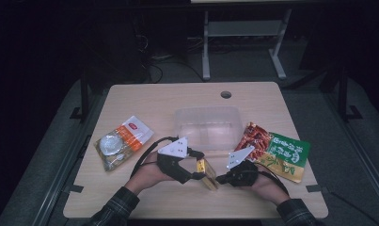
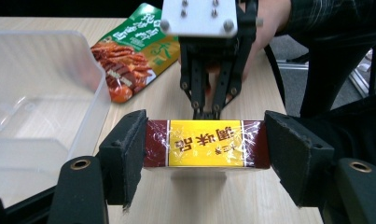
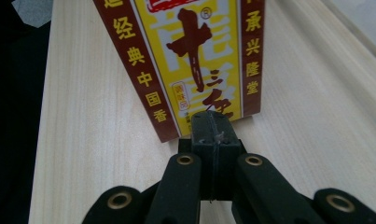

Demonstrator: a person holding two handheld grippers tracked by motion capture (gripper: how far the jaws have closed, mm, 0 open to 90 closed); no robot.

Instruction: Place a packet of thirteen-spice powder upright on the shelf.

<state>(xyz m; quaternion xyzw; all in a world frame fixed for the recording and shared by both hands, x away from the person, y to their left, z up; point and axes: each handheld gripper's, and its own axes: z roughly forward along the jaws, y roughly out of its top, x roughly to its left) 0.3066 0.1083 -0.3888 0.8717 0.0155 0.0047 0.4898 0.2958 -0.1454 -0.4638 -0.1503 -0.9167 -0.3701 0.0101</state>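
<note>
Low centre of the high view, on the table: the left claw clamps the small film-wrapped box across its ends; right claw, jaws pressed together, touches its edge. Likely light, stiff, slippery.

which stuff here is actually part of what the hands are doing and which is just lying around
In use:
- box, pinched between the left tongs
- right tongs, shut, tips against the box

Lying about:
- clear tub
- red and green snack bag
- orange packet
</note>
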